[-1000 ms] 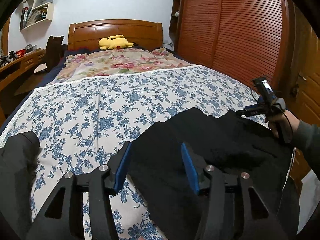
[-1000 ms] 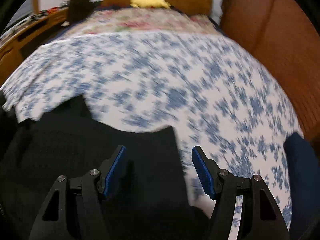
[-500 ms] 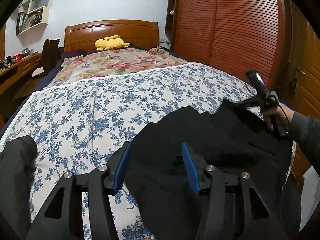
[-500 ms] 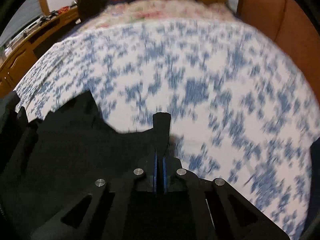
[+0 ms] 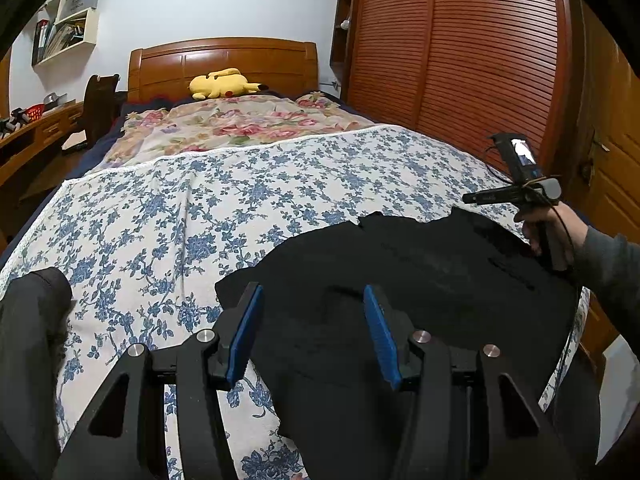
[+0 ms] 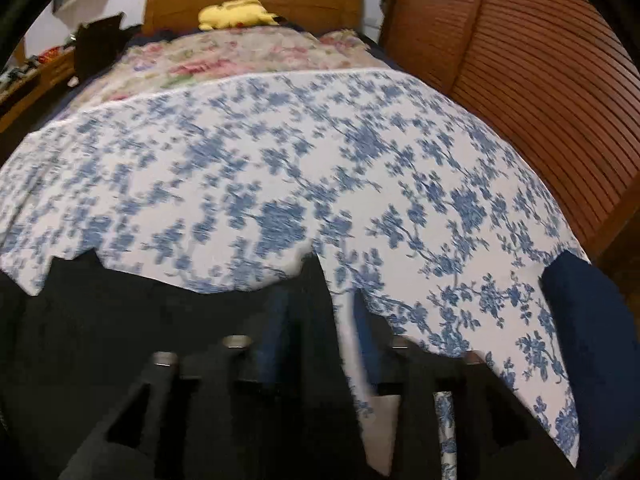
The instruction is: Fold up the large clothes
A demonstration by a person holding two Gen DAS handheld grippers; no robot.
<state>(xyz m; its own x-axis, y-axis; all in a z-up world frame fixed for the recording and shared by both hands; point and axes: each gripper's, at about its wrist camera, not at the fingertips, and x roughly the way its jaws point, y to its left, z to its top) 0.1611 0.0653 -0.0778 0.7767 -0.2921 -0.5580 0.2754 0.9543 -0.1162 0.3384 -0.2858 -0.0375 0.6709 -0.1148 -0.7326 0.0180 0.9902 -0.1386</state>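
Note:
A large black garment (image 5: 440, 272) lies spread over the near end of the bed, on the blue-flowered sheet (image 5: 200, 208). My left gripper (image 5: 312, 332) hovers over the garment's left part, open, its blue pads (image 5: 244, 332) clear of the cloth. In the right wrist view, which is blurred, the garment (image 6: 120, 320) fills the lower left and its far corner reaches between the jaws. My right gripper (image 6: 318, 336) is opening, its pads off that corner. In the left wrist view a hand holds the right gripper (image 5: 480, 198) at the garment's far right edge.
A yellow plush toy (image 5: 222, 84) lies by the wooden headboard, on a flowered quilt (image 5: 240, 124). Louvred wardrobe doors (image 5: 460, 60) run along the bed's right side, a desk (image 5: 36, 132) along its left. Dark grey clothing (image 5: 28, 320) sits at the near left, a navy item (image 6: 588, 312) at the right edge.
The right gripper went from open to shut on the black garment's corner, then opened again and let it go. The left gripper has stayed where it was.

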